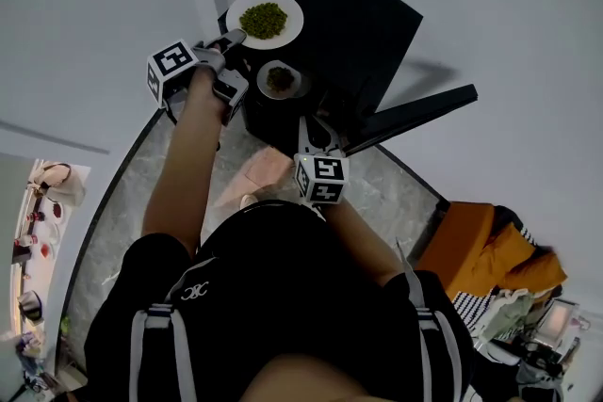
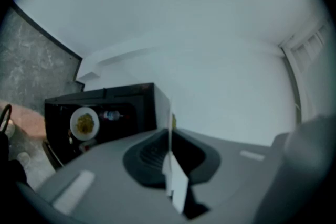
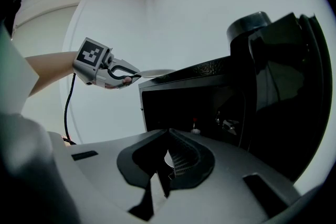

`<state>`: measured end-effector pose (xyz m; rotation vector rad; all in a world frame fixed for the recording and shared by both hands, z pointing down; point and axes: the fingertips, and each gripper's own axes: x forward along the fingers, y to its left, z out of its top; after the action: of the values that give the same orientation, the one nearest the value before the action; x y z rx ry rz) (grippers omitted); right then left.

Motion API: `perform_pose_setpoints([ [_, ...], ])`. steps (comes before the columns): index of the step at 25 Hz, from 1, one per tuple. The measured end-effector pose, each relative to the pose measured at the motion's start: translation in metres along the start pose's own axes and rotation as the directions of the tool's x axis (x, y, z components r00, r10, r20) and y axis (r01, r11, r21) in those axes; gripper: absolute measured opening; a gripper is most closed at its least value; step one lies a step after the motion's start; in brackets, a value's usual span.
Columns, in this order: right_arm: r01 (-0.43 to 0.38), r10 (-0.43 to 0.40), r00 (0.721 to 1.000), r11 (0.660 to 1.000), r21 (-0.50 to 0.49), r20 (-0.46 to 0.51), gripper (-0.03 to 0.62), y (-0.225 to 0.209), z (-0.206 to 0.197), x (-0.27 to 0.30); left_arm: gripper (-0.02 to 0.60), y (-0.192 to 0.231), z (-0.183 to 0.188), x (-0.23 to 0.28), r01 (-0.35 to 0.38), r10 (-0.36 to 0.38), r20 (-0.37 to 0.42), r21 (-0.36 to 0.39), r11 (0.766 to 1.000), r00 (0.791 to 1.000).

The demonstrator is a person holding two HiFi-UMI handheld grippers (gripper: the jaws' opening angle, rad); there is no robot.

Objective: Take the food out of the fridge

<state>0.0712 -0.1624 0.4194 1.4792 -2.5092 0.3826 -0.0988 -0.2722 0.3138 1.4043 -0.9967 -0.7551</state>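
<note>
The small black fridge stands against a white wall on a grey marbled floor, its black door swung open to the right. The left gripper is clamped on a round white plate of chopped green food, its jaws drawn in on the thin rim at the side nearest the person. This plate is out of the fridge and level with the fridge's top, over the top's front left corner, with part of its rim overhanging that corner. Whether it rests on the top or is held just above it cannot be told. A smaller white dish of darker green food sits inside the fridge on a shelf, near the shelf's front edge, and a small bottle stands inside as well. The right gripper is in front of the opening, between the person and the shelf's front edge, and points into the dark interior. Its jaws are pressed together with nothing between them, clear of the smaller dish.
</note>
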Motion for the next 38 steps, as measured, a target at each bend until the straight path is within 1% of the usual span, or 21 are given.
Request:
perform_pose_setpoints([
  [3, 0.005, -0.005, 1.000, 1.000, 0.003, -0.002, 0.002, -0.005, 0.000, 0.001, 0.015, -0.003, 0.001, 0.009, 0.001, -0.001, 0.003, -0.003, 1.000, 1.000],
  [9, 0.002, -0.002, 1.000, 1.000, 0.003, -0.006, 0.002, -0.008, 0.000, 0.001, 0.017, 0.008, 0.004, 0.012, -0.040, 0.040, 0.006, -0.008, 0.999, 0.999],
  [11, -0.001, 0.001, 1.000, 1.000, 0.002, -0.010, 0.002, -0.009, -0.001, 0.003, 0.018, 0.009, 0.004, 0.012, -0.033, 0.033, 0.012, -0.025, 0.999, 0.999],
  [13, -0.003, 0.003, 1.000, 1.000, 0.002, -0.013, 0.002, -0.009, -0.001, 0.004, 0.023, 0.011, 0.006, 0.013, -0.028, 0.028, 0.021, -0.016, 0.999, 0.999],
  [16, -0.011, 0.011, 1.000, 1.000, 0.001, -0.015, 0.002, -0.006, -0.003, 0.005, 0.108, 0.017, 0.008, 0.013, -0.045, 0.045, 0.030, 0.017, 0.999, 0.999],
  [20, -0.025, 0.025, 0.999, 1.000, -0.002, -0.019, 0.002, -0.002, -0.004, 0.006, 0.138, 0.016, 0.007, 0.007, 0.005, -0.006, 0.035, 0.005, 1.000, 0.999],
  [22, -0.033, 0.033, 0.999, 0.999, -0.005, -0.019, 0.002, 0.000, -0.003, 0.007, 0.138, 0.009, 0.009, -0.002, 0.034, -0.036, 0.048, 0.033, 0.999, 0.998],
  [23, -0.038, 0.038, 0.999, 0.999, -0.006, -0.018, 0.002, 0.001, -0.003, 0.007, 0.138, 0.004, 0.010, -0.008, 0.045, -0.049, 0.059, 0.061, 0.997, 0.997],
  [25, -0.050, 0.050, 0.999, 0.999, -0.007, -0.013, 0.002, 0.005, -0.001, 0.009, 0.137, -0.006, 0.014, -0.021, 0.052, -0.065, 0.085, 0.148, 0.988, 0.994],
  [26, -0.056, 0.056, 0.998, 0.998, -0.008, -0.011, 0.002, 0.007, 0.000, 0.009, 0.135, -0.011, 0.015, -0.029, 0.046, -0.068, 0.098, 0.210, 0.977, 0.993],
  [27, -0.061, 0.060, 0.998, 0.998, -0.009, -0.009, 0.002, 0.008, 0.000, 0.010, 0.107, -0.015, 0.015, -0.036, 0.031, -0.066, 0.113, 0.284, 0.958, 0.991],
  [28, -0.064, 0.064, 0.998, 0.998, -0.010, -0.007, 0.002, 0.010, 0.001, 0.011, 0.006, -0.017, 0.015, -0.043, 0.010, -0.060, 0.127, 0.365, 0.931, 0.990],
  [30, -0.069, 0.069, 0.998, 0.998, -0.011, -0.007, 0.002, 0.012, 0.001, 0.012, 0.002, -0.020, 0.010, -0.054, -0.035, -0.049, 0.149, 0.516, 0.856, 0.988],
  [31, -0.071, 0.071, 0.997, 0.997, -0.011, -0.007, 0.002, 0.014, 0.001, 0.012, 0.002, -0.020, 0.007, -0.059, -0.059, -0.044, 0.160, 0.586, 0.808, 0.986],
  [32, -0.073, 0.073, 0.997, 0.997, -0.010, -0.006, 0.002, 0.015, 0.001, 0.012, 0.002, -0.020, 0.003, -0.063, -0.085, -0.037, 0.169, 0.660, 0.746, 0.985],
  [33, -0.076, 0.076, 0.997, 0.997, -0.009, -0.004, 0.002, 0.017, 0.002, 0.012, 0.002, -0.020, -0.004, -0.066, -0.112, -0.028, 0.176, 0.734, 0.670, 0.984],
  [34, -0.079, 0.079, 0.997, 0.997, -0.007, -0.001, 0.002, 0.018, 0.003, 0.011, 0.002, -0.020, -0.012, -0.068, -0.134, -0.018, 0.178, 0.798, 0.587, 0.984],
  [35, -0.081, 0.081, 0.997, 0.997, -0.006, 0.002, 0.002, 0.019, 0.004, 0.010, 0.002, -0.018, -0.021, -0.070, -0.151, -0.006, 0.178, 0.849, 0.506, 0.984],
  [36, -0.082, 0.082, 0.997, 0.997, -0.006, 0.006, 0.002, 0.020, 0.005, 0.009, 0.002, -0.016, -0.030, -0.071, -0.160, 0.007, 0.174, 0.887, 0.433, 0.985],
  [37, -0.083, 0.083, 0.997, 0.997, -0.004, 0.010, 0.002, 0.021, 0.006, 0.008, 0.002, -0.011, -0.039, -0.072, -0.165, 0.022, 0.169, 0.915, 0.369, 0.985],
  [38, -0.082, 0.082, 0.996, 0.997, -0.002, 0.015, 0.002, 0.021, 0.007, 0.007, 0.002, -0.005, -0.049, -0.072, -0.166, 0.039, 0.162, 0.935, 0.313, 0.986],
])
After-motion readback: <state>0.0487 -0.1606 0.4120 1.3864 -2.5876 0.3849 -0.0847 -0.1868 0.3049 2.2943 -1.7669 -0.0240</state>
